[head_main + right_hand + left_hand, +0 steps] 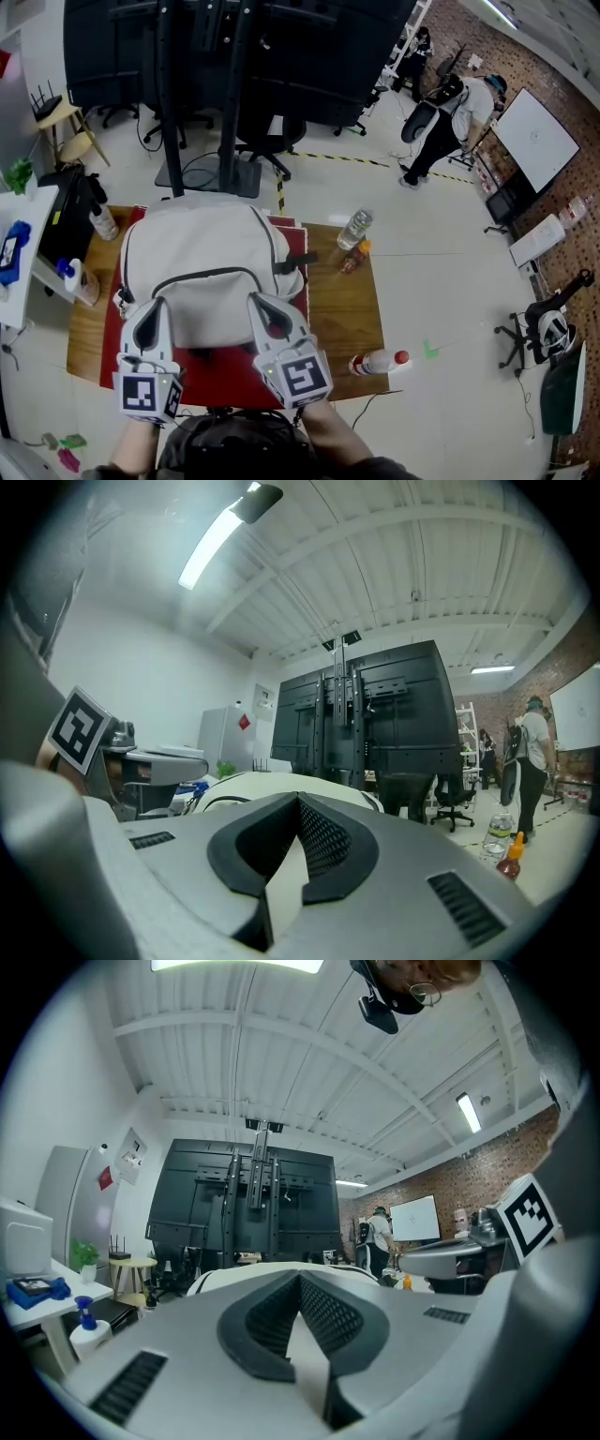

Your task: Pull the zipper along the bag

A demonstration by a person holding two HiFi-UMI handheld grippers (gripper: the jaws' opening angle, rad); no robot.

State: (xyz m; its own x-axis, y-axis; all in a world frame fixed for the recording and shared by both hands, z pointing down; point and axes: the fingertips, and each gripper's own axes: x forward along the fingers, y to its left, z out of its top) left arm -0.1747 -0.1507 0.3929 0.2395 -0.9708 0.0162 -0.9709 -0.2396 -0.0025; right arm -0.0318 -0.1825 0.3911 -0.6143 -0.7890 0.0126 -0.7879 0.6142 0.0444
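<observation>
A light grey backpack lies on a red mat on the wooden table. A black zipper line curves across its near part. Both grippers hover at the bag's near edge, pointing away from me. My left gripper is shut, its tips meeting with nothing between them. The right gripper is likewise shut and empty. In both gripper views the bag's pale top rises just beyond the jaws. I cannot make out the zipper pull.
A clear water bottle and a small orange-capped bottle stand right of the bag. Another bottle lies near the table's front right. A spray bottle stands at the left. A black stand rises behind the table.
</observation>
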